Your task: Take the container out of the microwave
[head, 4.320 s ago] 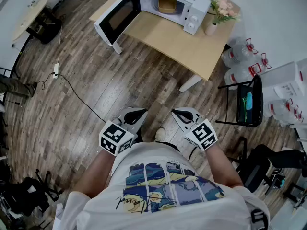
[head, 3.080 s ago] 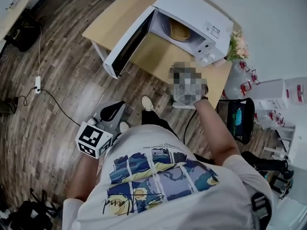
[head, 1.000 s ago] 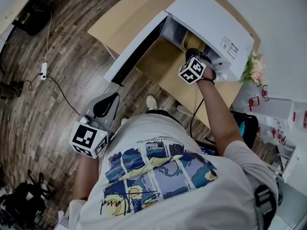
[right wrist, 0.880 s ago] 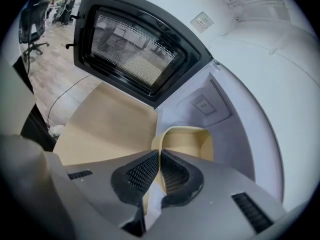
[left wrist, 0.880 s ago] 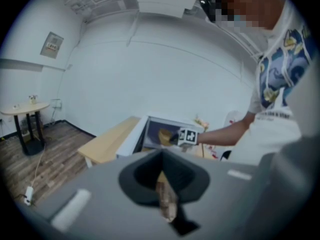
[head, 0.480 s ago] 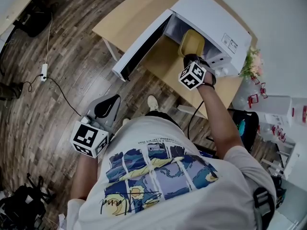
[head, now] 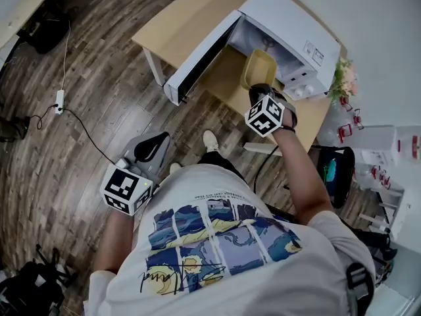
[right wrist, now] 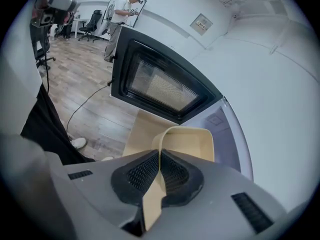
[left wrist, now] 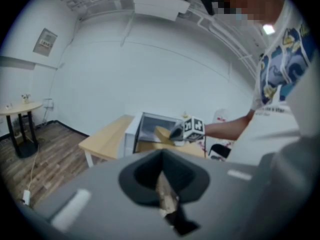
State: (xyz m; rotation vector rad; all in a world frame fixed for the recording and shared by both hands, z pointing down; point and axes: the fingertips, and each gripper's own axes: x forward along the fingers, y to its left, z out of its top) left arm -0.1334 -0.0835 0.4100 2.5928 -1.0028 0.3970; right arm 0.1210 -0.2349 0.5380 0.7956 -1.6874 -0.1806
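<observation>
At about eight o'clock in the head view, closest to the person, the left tongs (head: pixel 155 142) hang low over the wooden floor (head: pixel 79 130), their jaws pressed together with nothing between them. Farther out, at about one o'clock, the right tongs (head: pixel 258 91) reach forward on an outstretched arm and pinch the near rim of the yellow container (head: pixel 259 67), which is at the mouth of the white microwave (head: pixel 293 18), above the counter (head: pixel 181 15). The microwave's door (head: pixel 200 56) stands swung wide open on the container's nine o'clock side.
</observation>
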